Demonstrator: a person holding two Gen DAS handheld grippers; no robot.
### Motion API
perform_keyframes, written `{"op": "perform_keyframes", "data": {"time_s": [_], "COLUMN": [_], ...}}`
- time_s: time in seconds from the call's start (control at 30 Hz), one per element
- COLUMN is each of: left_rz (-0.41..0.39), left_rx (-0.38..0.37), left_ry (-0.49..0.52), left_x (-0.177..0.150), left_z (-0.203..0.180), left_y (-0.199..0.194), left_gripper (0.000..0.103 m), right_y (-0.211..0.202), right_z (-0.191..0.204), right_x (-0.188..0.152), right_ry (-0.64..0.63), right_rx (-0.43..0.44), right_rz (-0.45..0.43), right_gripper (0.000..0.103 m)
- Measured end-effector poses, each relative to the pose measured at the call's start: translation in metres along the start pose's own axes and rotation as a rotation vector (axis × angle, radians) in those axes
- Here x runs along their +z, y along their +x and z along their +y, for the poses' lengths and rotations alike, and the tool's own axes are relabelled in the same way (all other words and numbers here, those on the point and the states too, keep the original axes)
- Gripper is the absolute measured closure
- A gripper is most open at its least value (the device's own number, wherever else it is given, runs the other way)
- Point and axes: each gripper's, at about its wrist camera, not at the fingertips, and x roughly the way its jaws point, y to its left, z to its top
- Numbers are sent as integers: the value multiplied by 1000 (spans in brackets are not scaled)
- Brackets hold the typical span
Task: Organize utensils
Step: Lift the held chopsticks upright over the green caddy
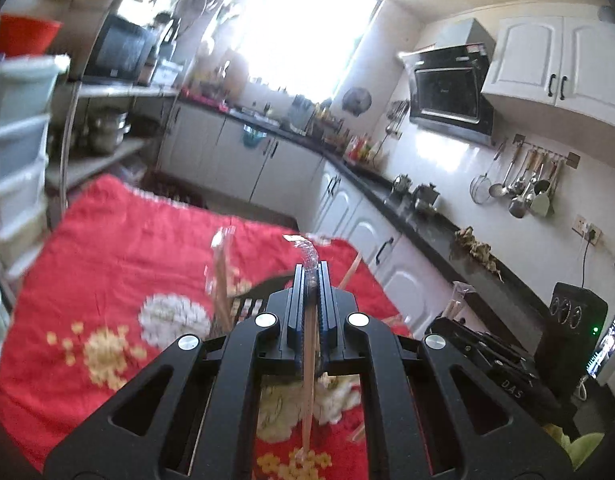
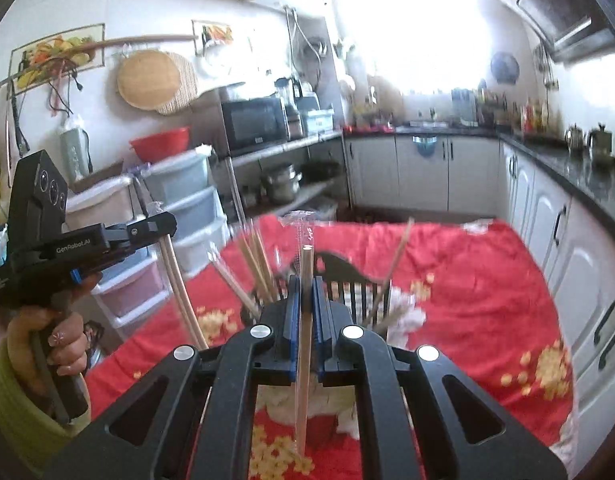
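Above red cloth (image 2: 487, 280), left gripper (image 1: 311, 276) pinching wrapped chopsticks (image 1: 309, 380); right gripper (image 2: 305, 284) pinching chopstick (image 2: 304, 344), rack (image 2: 347, 276) beyond

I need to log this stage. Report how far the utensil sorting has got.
Done: several wrapped chopsticks already stand in the black holder on the red cloth.
In hand: the left gripper and right gripper each clamp one wrapped pair.
Left: both pairs must go into the holder.
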Motion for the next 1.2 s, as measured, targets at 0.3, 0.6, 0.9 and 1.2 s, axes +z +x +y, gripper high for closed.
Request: {"op": "perform_keyframes", "data": {"time_s": [0.3,0.6,0.9,1.2], "left_rz": [-126,-195,-255,-254], "left_rx": [33,92,152,229], "left_ry": [84,149,176,178], "left_x": [34,52,61,47], "left_z": [-27,-43,-41,-25], "left_y": [-7,4,16,45], "left_gripper": [100,100,100,100], "right_y": [-11,-8,23,60], "right_z": [2,5,-3,-8], "right_x": [38,60,65,46], "right_ry": [-69,-159,-185,-186], "right_rx": [-27,-60,-103,-94], "right_rz": [-159,-280,-314,-306], "right_gripper": [97,97,97,97]}}
